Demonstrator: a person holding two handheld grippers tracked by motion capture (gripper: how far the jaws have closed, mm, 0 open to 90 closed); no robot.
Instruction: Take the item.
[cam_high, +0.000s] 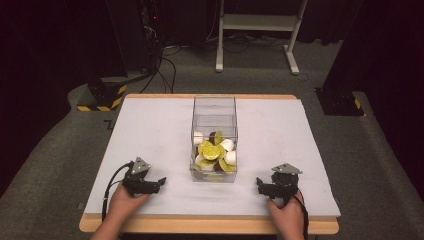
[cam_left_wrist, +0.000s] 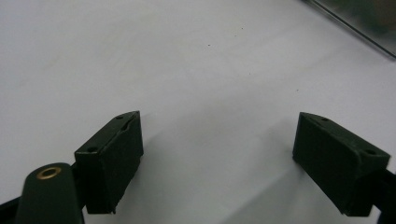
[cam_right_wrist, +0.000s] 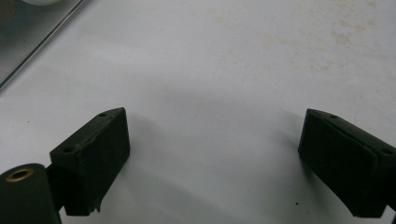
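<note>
Left gripper (cam_high: 161, 180): in my left hand (cam_high: 125, 199), at about 7 o'clock on the table, resting low on the white mat; jaws spread wide, nothing between them but bare surface.

White mat (cam_high: 150, 130): covers the tabletop; a few faint stains show in the right gripper view.

Clear box (cam_high: 214, 138): at the centre of the table, long side running 12 to 6 o'clock, open at the top. It sits between my two grippers, near both and touching neither; its lower edge crosses the 1 o'clock corner of the left gripper view (cam_left_wrist: 369, 35).

Contents (cam_high: 214, 153): a loose heap of small pieces, yellow-green and white with a few dark ones, piled at the 6 o'clock end; the 12 o'clock end is bare. What they are is too small to tell.

Handling, box: I judge it stiff, thin-walled and smooth, so slippery under hard jaws; probably light, and the load could shift if tipped. Best hold: pinch the top rim of a long wall, one gripper per side, kept level.

Handling, pieces: likely light and easy to scatter; take one from the top of the heap.

Right gripper (cam_high: 259, 185): in my right hand (cam_high: 286, 214), at about 5 o'clock; jaws equally wide apart, holding nothing.
</note>
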